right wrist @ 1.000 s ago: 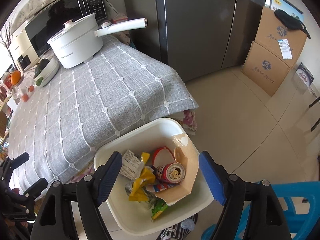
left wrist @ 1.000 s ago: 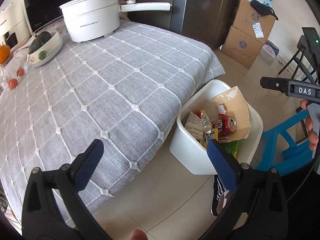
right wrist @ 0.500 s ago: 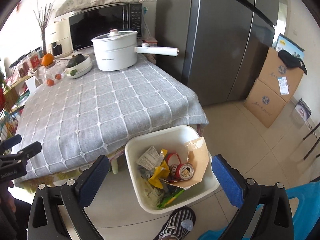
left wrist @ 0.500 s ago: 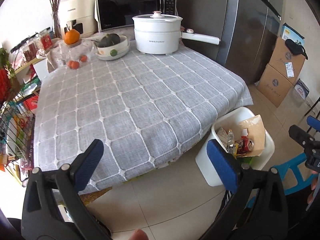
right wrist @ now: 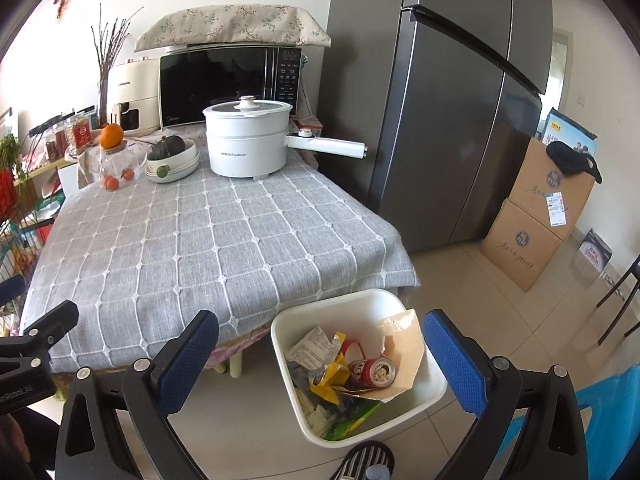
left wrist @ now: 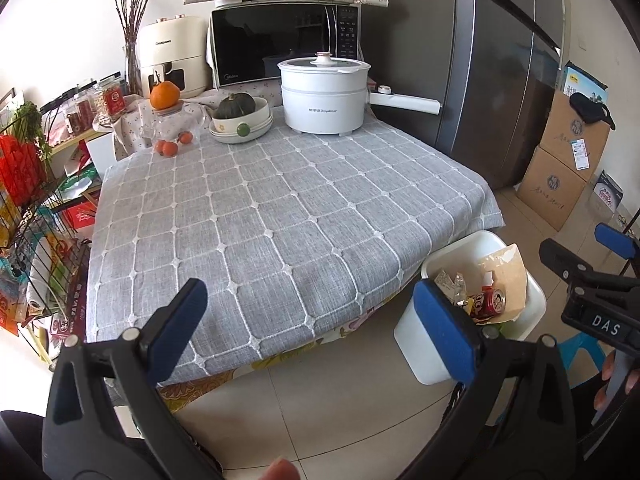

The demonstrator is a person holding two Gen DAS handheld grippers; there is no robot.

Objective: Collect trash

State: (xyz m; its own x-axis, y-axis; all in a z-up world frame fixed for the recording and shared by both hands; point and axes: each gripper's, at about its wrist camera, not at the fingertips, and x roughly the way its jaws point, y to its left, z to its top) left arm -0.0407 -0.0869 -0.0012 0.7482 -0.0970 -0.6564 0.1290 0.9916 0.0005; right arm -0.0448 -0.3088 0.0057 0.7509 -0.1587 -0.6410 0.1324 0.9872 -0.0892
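Note:
A white trash bin (right wrist: 434, 390) stands on the floor by the table's near right corner. It holds a red can (right wrist: 374, 371), a torn brown paper bag (right wrist: 402, 350), a yellow wrapper (right wrist: 330, 376) and other wrappers. The bin also shows in the left wrist view (left wrist: 416, 344), with the can (left wrist: 490, 302) inside. My left gripper (left wrist: 310, 330) is open and empty, held back from the table's front edge. My right gripper (right wrist: 320, 362) is open and empty, above and in front of the bin.
The table has a grey checked cloth (left wrist: 280, 216). At its far end stand a white pot with a long handle (left wrist: 324, 96), a bowl with a squash (left wrist: 240, 116) and a glass jar with an orange (left wrist: 166, 118). A fridge (right wrist: 452, 112), cardboard boxes (right wrist: 540, 208), a wire rack (left wrist: 36, 248) and a blue stool (right wrist: 608, 424) surround it.
Both grippers have pulled back and up from the bin and table. The views now take in the whole table and the appliances behind it. Both stay open and empty.

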